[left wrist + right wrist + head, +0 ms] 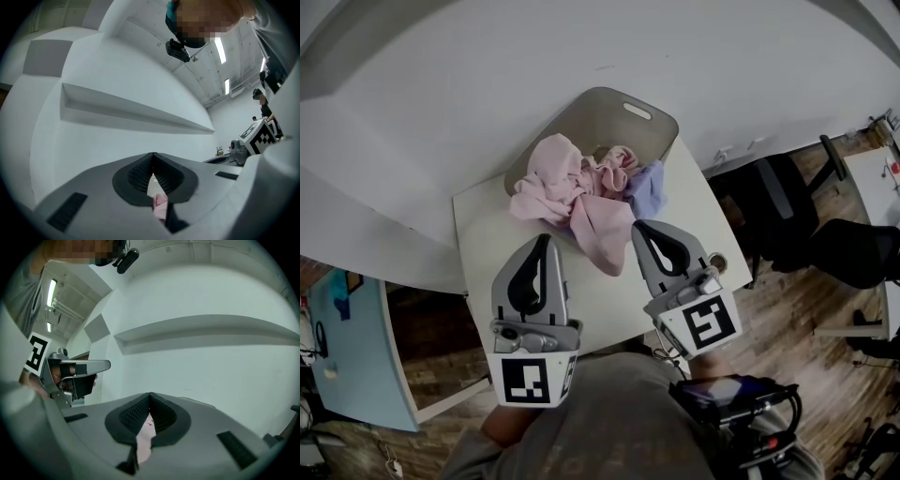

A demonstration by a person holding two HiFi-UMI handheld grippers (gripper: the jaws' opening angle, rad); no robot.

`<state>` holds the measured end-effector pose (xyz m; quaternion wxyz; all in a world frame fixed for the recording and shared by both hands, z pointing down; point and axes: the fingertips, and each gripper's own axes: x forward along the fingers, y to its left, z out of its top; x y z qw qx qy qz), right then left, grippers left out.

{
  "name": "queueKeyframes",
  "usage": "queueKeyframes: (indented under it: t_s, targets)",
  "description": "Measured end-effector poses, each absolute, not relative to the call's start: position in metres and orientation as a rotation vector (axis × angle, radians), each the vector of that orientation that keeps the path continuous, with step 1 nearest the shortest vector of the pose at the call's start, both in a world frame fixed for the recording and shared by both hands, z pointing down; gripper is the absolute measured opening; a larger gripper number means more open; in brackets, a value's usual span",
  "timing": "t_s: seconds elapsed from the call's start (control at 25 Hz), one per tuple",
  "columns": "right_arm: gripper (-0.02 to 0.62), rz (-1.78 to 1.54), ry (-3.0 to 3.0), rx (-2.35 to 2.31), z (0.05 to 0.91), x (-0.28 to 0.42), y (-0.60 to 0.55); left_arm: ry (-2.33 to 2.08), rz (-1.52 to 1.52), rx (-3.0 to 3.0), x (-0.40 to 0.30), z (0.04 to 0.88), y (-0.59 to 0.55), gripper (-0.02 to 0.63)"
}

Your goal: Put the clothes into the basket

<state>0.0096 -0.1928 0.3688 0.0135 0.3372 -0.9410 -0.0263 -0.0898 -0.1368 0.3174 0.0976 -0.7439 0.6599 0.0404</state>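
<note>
A grey basket (609, 98) stands at the far end of a small white table (487, 244). Pink clothes (558, 183) and a lavender piece (650, 187) fill it and spill over its near rim. One pink flap (600, 239) lies out on the table between my two grippers. My left gripper (546, 240) is just left of the flap, its jaws shut at the tips (153, 154), with pink cloth (160, 204) showing in the gap below them. My right gripper (639, 226) is at the flap's right edge, also shut (150, 394). I cannot tell whether either pinches cloth.
A white wall rises behind the basket. A black office chair (787, 216) stands on the wooden floor right of the table. A blue-topped surface (347, 347) is at the lower left. The person's lap and a black device (736, 394) are below the grippers.
</note>
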Motion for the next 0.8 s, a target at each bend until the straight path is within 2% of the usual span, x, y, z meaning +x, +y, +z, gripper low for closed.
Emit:
queueKeyframes:
  t_s: [0.8]
  targets:
    - [0.006, -0.111, -2.944, 1.053, 0.3632, 0.0093, -0.1951, 1.963, 0.121, -2.197, -0.0912, 0.3176, -0.1389, 0.008]
